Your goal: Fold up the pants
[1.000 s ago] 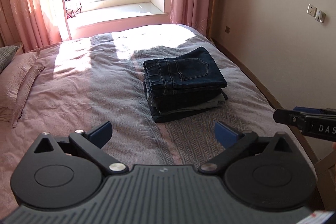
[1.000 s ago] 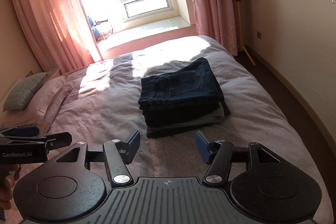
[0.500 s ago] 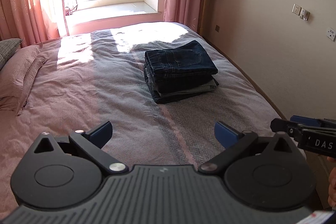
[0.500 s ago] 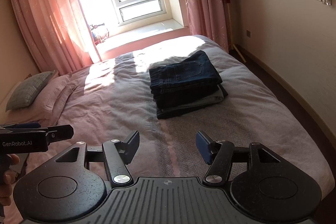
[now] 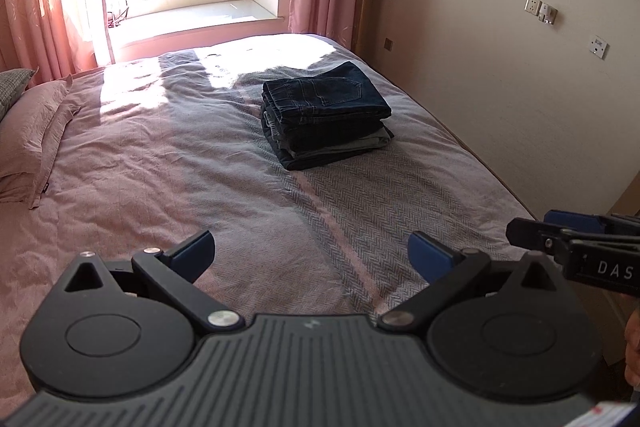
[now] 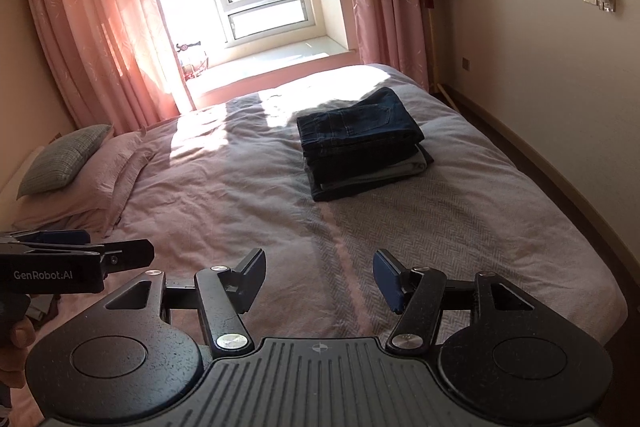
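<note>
In the left wrist view, the left gripper [image 5: 311,254] has its jaws spread wide, with nothing between the blue pads and nothing touching them; only bedspread shows in the gap. It hangs above the near part of the bed [image 5: 168,163], well apart from the stack of folded pants [image 5: 326,115]. That stack of dark denim, with a paler layer showing near its bottom, lies on the right half of the bed, toward the window end, in the shade just below a sunlit patch. At the right edge the right gripper [image 5: 576,247] pokes in side-on, its body printed with the white letters "DAS", cut off by the frame edge. A fingertip [image 5: 632,351] shows beneath it.

In the right wrist view, the right gripper [image 6: 319,279] also stands with its jaws apart, empty, the pads touching nothing and the bedspread visible between them. The folded pants [image 6: 362,145] sit farther up the bed [image 6: 500,227], right of centre, clear of both tools. At the left edge the left gripper [image 6: 80,257] appears side-on, marked "GenRobot.AI" in white; fingers [image 6: 16,339] wrap its handle below. A grey-green cushion [image 6: 64,159] leans on pink pillows at the left.
</note>
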The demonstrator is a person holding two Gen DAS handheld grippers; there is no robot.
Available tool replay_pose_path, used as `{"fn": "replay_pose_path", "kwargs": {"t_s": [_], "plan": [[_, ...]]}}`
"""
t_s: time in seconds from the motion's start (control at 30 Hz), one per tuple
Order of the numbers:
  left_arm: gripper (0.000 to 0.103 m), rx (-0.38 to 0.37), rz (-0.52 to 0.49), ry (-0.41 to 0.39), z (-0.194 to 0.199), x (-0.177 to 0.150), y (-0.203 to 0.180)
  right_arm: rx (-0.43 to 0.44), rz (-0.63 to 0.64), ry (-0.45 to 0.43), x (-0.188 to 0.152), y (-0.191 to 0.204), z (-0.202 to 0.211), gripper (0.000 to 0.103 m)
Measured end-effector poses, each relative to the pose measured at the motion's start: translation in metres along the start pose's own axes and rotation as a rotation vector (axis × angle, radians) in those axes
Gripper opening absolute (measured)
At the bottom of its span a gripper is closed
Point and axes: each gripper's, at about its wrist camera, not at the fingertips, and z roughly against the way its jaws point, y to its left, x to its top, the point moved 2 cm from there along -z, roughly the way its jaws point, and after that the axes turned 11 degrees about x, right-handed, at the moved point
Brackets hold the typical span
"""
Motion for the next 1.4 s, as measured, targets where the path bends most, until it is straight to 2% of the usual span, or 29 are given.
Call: {"fn": "replay_pose_path", "kwargs": {"t_s": [0.43,0.97,1.4], "plan": [[0.101,0.036,0.010,0.004,0.012,-0.006,-0.002,0.031,0.055,0.012,-0.002,0.015,0.010,0.057],[0.101,0.052,0.015,0.016,0.022,-0.013,-0.034,0.050,0.064,0.039,-0.006,-0.010,0.022,0.057],[0.101,0.068,0.016,0.006,0.033,-0.017,-0.048,0.068,0.075,0.035,-0.009,-0.015,0.037,0.057]]}}
